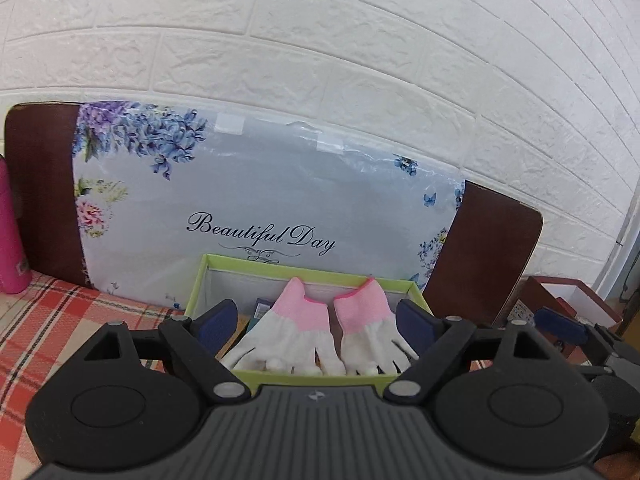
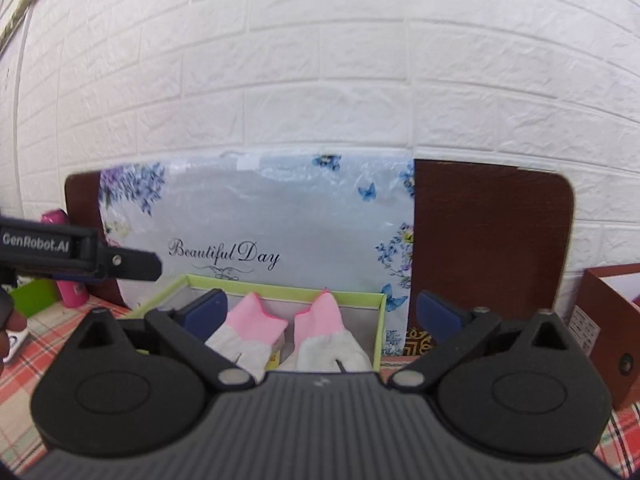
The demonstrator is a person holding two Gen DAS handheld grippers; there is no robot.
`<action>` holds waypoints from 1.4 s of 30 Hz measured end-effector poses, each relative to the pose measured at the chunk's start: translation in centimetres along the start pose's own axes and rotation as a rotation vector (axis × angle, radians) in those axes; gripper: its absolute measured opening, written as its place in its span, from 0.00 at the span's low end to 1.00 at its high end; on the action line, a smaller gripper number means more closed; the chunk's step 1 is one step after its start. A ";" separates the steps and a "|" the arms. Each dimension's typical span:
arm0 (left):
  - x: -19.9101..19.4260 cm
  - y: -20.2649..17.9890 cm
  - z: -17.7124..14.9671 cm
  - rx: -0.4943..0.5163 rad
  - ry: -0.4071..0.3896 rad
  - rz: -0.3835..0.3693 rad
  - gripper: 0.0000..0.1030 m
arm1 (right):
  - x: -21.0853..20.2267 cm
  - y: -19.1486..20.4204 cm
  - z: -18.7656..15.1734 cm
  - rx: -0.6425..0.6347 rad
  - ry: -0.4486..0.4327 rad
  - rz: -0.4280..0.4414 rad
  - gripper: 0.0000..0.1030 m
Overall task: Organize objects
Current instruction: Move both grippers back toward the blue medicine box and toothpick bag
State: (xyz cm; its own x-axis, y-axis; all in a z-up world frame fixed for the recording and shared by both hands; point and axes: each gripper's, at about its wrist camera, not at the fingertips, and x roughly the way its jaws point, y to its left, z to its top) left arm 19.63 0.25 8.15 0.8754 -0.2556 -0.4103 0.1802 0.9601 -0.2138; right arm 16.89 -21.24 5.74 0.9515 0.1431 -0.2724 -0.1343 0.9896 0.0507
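Low in the centre of both views, the pink-cuffed gloves lie side by side in the green box, while the left gripper and right gripper gape empty, apparently after releasing them.

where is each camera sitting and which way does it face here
Left wrist view: sits on the left gripper, looks forward and slightly down over its open fingers at the gloves in the green box; the right gripper's finger shows at the right edge.
Right wrist view: sits on the right gripper, faces the same box from further right; its open fingers and the left gripper's side show.
Shared: gloves, green box, floral panel, white brick wall, pink bottle, checked cloth.
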 end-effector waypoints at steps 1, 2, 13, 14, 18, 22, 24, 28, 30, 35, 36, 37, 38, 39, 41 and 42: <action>-0.9 -0.3 -0.4 0.019 0.006 0.011 0.87 | -1.1 0.0 -0.1 0.008 -0.003 0.005 1.00; -1.7 -0.6 -0.8 0.041 0.013 0.021 0.87 | -2.1 0.1 -0.2 0.017 -0.003 0.008 1.00; -7.7 -2.4 -6.3 0.078 0.080 0.060 0.87 | -9.0 0.9 -3.7 0.065 0.044 0.018 1.00; -7.9 -2.3 -6.6 0.070 0.084 0.068 0.87 | -9.3 0.9 -4.1 0.072 0.051 0.017 1.00; -8.5 -1.9 -7.8 0.073 0.111 0.101 0.87 | -10.2 1.0 -5.3 0.084 0.080 0.010 1.00; -8.9 -1.1 -8.6 0.058 0.130 0.127 0.87 | -10.7 0.9 -6.6 0.103 0.107 0.006 1.00; -9.0 -0.7 -9.1 0.053 0.144 0.136 0.87 | -10.9 0.9 -7.2 0.112 0.124 0.003 1.00; -9.2 0.3 -10.4 0.044 0.175 0.149 0.87 | -11.1 1.1 -8.4 0.119 0.155 -0.006 1.00; -9.3 1.1 -11.1 0.035 0.195 0.159 0.87 | -11.3 1.2 -8.9 0.117 0.170 -0.004 1.00; -9.7 3.4 -12.9 0.006 0.228 0.166 0.87 | -11.4 1.6 -10.5 0.090 0.207 -0.007 1.00; -9.8 3.8 -13.3 0.004 0.236 0.159 0.87 | -11.3 1.8 -10.9 0.089 0.219 -0.002 1.00; -9.9 4.1 -13.7 0.007 0.241 0.151 0.87 | -11.3 1.9 -11.3 0.091 0.232 0.010 1.00; -10.0 4.4 -14.1 0.015 0.245 0.137 0.87 | -11.2 2.0 -11.7 0.094 0.246 0.028 1.00; -10.0 4.6 -14.6 0.024 0.249 0.122 0.87 | -11.0 2.3 -12.1 0.097 0.265 0.048 1.00; -10.0 4.9 -15.4 0.048 0.270 0.085 0.87 | -10.6 2.8 -13.0 0.103 0.319 0.084 1.00; -9.8 4.9 -15.7 0.057 0.281 0.069 0.87 | -10.4 3.1 -13.6 0.107 0.350 0.105 1.00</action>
State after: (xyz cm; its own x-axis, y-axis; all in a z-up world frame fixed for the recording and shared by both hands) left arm 4.84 5.71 -2.79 0.7291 -0.2030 -0.6536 0.1566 0.9791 -0.1295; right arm 2.81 -19.51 -4.29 0.7791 0.2576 -0.5715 -0.1789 0.9651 0.1912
